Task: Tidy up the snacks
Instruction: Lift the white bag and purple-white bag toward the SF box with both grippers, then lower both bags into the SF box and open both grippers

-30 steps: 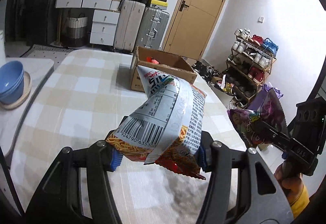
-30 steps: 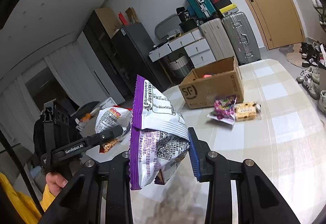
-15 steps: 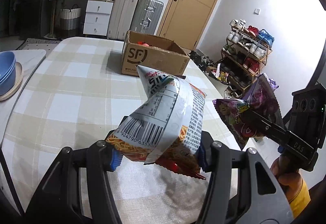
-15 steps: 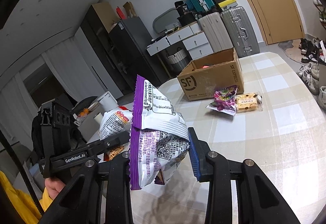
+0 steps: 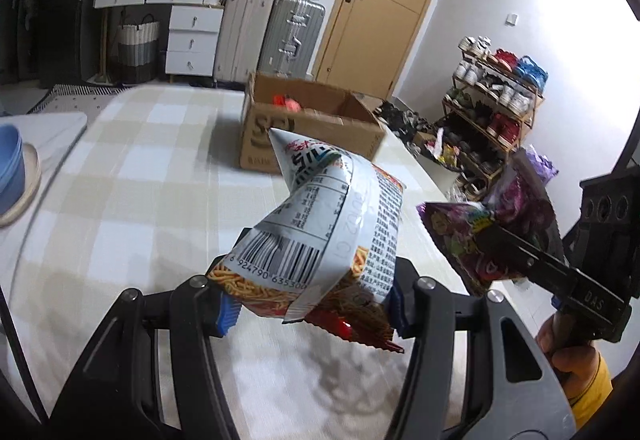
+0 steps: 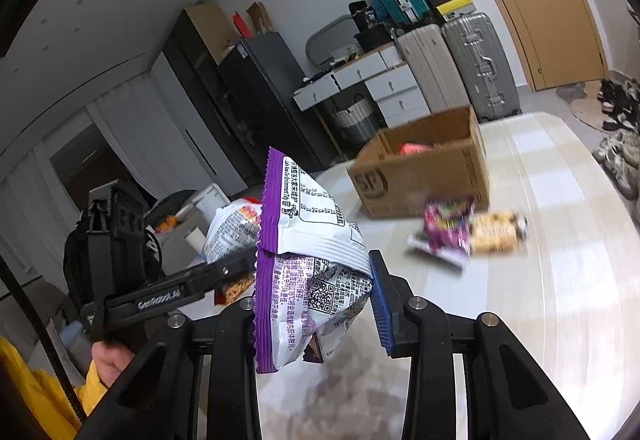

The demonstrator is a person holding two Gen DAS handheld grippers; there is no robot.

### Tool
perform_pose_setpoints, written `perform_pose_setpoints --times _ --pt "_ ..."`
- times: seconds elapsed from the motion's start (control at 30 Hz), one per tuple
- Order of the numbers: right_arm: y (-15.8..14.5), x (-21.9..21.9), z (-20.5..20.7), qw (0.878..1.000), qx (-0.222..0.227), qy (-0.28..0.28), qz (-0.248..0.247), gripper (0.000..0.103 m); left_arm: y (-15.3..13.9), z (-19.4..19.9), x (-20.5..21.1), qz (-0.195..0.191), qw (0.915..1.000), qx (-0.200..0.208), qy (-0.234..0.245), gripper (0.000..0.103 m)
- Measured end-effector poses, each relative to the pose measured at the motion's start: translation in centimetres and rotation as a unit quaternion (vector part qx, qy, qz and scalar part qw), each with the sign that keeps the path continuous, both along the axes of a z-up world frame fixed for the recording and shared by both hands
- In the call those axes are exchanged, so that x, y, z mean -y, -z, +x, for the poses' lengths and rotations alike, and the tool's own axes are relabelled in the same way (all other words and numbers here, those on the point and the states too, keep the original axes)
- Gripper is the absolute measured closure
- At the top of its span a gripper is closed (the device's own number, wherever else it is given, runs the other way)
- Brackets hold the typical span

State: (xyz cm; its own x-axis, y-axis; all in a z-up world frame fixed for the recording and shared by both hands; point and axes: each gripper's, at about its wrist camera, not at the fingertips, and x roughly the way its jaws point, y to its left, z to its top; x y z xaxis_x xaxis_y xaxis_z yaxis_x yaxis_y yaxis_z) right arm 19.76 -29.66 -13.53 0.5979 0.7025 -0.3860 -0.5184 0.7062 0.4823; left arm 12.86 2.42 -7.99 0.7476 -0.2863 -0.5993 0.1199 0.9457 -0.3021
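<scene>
Above the checked tabletop (image 5: 132,176), short of the open cardboard box (image 5: 320,128), both grippers hold snacks aloft. Left gripper (image 5: 310,306) fingers pinch a crumpled silver noodle packet (image 5: 332,224); right gripper (image 6: 314,294) fingers pinch a purple-and-white snack bag (image 6: 304,260). Two more small packets (image 6: 468,232) lie on the tabletop just in front of the box, which holds something red.

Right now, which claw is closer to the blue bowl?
Left. The blue bowl sits off to the left side of the left claw. The right claw hangs on the left claw's opposite side, so it is farther from the bowl.
</scene>
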Motion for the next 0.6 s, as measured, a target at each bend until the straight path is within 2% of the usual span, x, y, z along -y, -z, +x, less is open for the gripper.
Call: perform_pose_setpoints --times 0.17,0.27,0.47,0.6 --pt "-3.0 -0.6 3.9 1.000 0.022 -0.009 -0.009 0.069 -2.7 5.4 -0.3 0.022 0.9995 0.024 -0.005 0.049" --pt "-4.8 -1.2 6.6 0.999 0.036 -0.006 -0.025 0.069 -3.9 9.0 -0.3 0.031 0.9992 0.025 0.000 0.049" --pt "-6.6 -2.2 12.2 0.999 0.034 -0.007 -0.035 0.069 -5.7 15.8 0.2 0.048 0.9985 0.025 0.011 0.049" --pt "-7.3 -2.8 15.9 0.999 0.018 -0.002 -0.036 0.069 -5.9 21.1 -0.1 0.044 0.9990 0.008 0.005 0.049"
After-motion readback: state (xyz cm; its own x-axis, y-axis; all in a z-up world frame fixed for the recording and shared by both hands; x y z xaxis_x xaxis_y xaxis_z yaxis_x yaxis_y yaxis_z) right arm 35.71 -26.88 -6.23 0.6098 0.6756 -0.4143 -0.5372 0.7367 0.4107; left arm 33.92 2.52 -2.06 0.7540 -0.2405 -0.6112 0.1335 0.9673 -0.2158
